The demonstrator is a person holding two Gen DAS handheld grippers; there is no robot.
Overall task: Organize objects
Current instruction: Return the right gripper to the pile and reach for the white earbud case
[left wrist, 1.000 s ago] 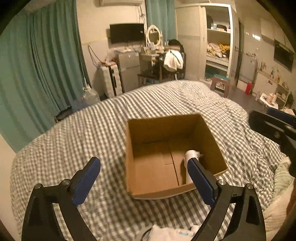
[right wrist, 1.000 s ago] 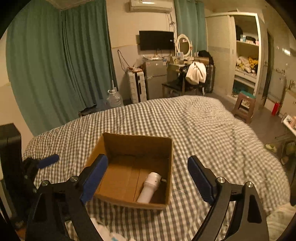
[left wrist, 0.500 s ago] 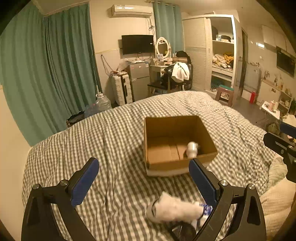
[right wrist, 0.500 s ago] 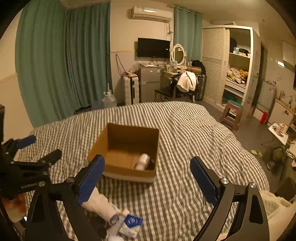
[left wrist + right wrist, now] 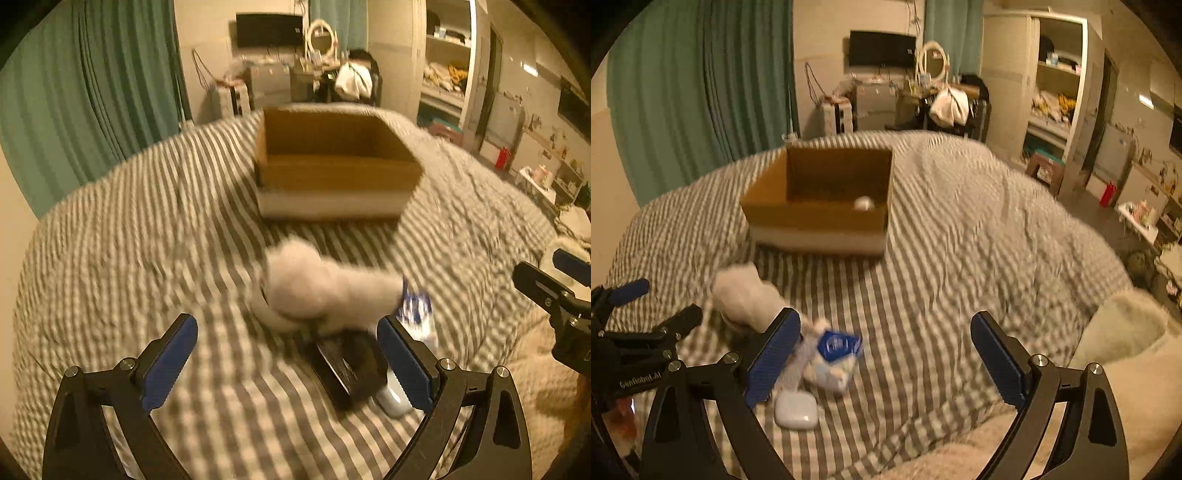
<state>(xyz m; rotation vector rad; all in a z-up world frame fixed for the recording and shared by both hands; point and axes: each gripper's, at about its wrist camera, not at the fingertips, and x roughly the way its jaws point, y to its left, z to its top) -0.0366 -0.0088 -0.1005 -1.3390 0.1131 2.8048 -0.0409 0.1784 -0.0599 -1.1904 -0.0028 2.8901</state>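
An open cardboard box point(image 5: 334, 173) point(image 5: 820, 199) stands on the checked bed with a white bottle point(image 5: 863, 203) inside. In front of it lies a pile: a white fluffy sock point(image 5: 321, 291) point(image 5: 750, 299), a blue-and-white packet point(image 5: 417, 314) point(image 5: 836, 349), a black flat object point(image 5: 343, 365) and a small white case point(image 5: 796, 410). My left gripper point(image 5: 288, 365) is open and empty, low over the bed just short of the pile. My right gripper point(image 5: 886, 363) is open and empty, the pile at its left finger. Both views are blurred.
The grey checked bedspread point(image 5: 960, 240) covers the bed. A fluffy pale blanket point(image 5: 1115, 339) lies at the right edge. Green curtains point(image 5: 92, 92), a desk with clutter point(image 5: 923, 96) and open shelves point(image 5: 1056, 85) stand beyond the bed.
Both grippers have pulled back from the box and dropped low toward the bed. The pile of loose objects has come into close view. Both stay open.
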